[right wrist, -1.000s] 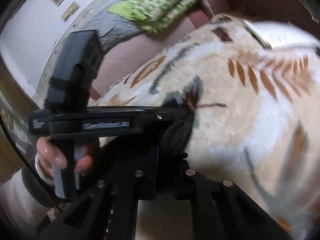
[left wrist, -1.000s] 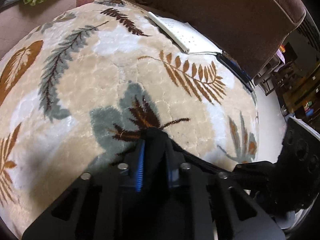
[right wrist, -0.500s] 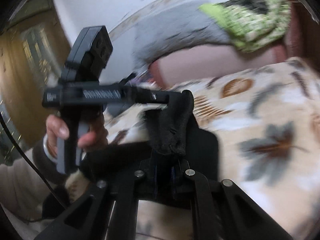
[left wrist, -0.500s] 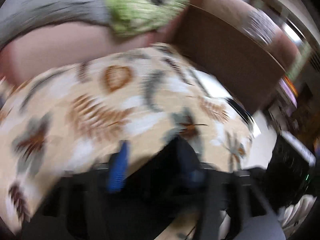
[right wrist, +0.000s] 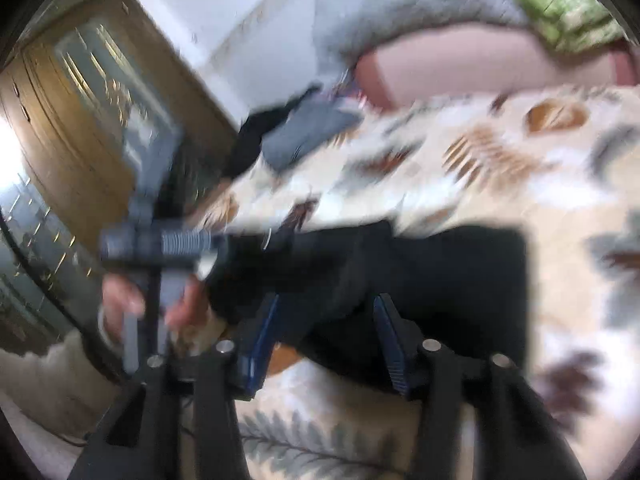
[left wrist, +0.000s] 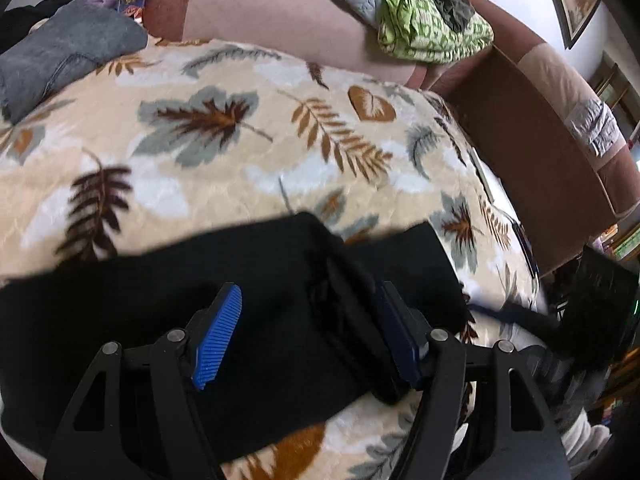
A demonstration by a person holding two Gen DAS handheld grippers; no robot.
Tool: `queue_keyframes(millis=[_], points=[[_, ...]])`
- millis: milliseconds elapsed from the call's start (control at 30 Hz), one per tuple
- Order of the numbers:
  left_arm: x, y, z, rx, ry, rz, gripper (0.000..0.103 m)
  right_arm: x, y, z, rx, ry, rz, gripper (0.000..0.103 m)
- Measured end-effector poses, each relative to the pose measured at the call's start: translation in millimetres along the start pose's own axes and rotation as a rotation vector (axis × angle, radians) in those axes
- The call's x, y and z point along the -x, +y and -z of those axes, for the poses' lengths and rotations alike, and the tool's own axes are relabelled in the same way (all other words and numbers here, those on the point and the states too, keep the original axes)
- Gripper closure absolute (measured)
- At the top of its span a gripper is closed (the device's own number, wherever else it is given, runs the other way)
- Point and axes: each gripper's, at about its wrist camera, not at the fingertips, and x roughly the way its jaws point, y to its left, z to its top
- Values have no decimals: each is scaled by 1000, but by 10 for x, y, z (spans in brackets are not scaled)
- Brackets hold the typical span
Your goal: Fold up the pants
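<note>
Now the pants (left wrist: pixel 260 280) are laid folded on the blanket (left wrist: pixel 200 184), so left gripper (left wrist: pixel 304 328) is held apart and right gripper (right wrist: pixel 324 332) is opening to release them

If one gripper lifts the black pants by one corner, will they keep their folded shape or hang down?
The black pants would probably hang limp: they lie soft and flat, with loose folds, on the leaf-patterned blanket. The layers would likely slide apart. They look thin, so probably light.
</note>
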Motion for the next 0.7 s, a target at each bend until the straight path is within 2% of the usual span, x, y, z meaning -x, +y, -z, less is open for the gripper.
queue_keyframes(millis=[33,100,167,233,333,400,433,467,500,533,600,700], points=[[-7,-31,43,1,7,6,34,20,-89,-25,-6,0,58,52],[-43,-117,132,8,15,1,33,-19,-218,-46,-19,11,154,61],[-97,-195,175,17,12,-33,32,-127,-361,-22,-41,23,213,89],[-182,-254,212,38,23,-23,32,-233,-468,51,-72,45,241,93],[-359,-328,261,91,78,-2,32,-310,-510,77,-70,42,237,93],[-436,-374,264,114,70,-33,33,-310,-524,81,-79,39,229,93],[-442,-386,260,115,62,-37,37,-297,-536,77,-86,36,223,93],[-449,-398,244,121,57,-35,47,-268,-539,89,-91,33,220,92],[-460,-400,222,128,72,-40,77,-240,-531,86,-94,29,214,90],[-464,-396,209,128,88,-35,88,-198,-505,74,-93,22,205,89],[-397,-403,179,110,84,-18,88,-126,-426,44,-73,7,190,89],[-255,-411,151,72,47,-42,89,-137,-284,-4,-30,3,176,89]])
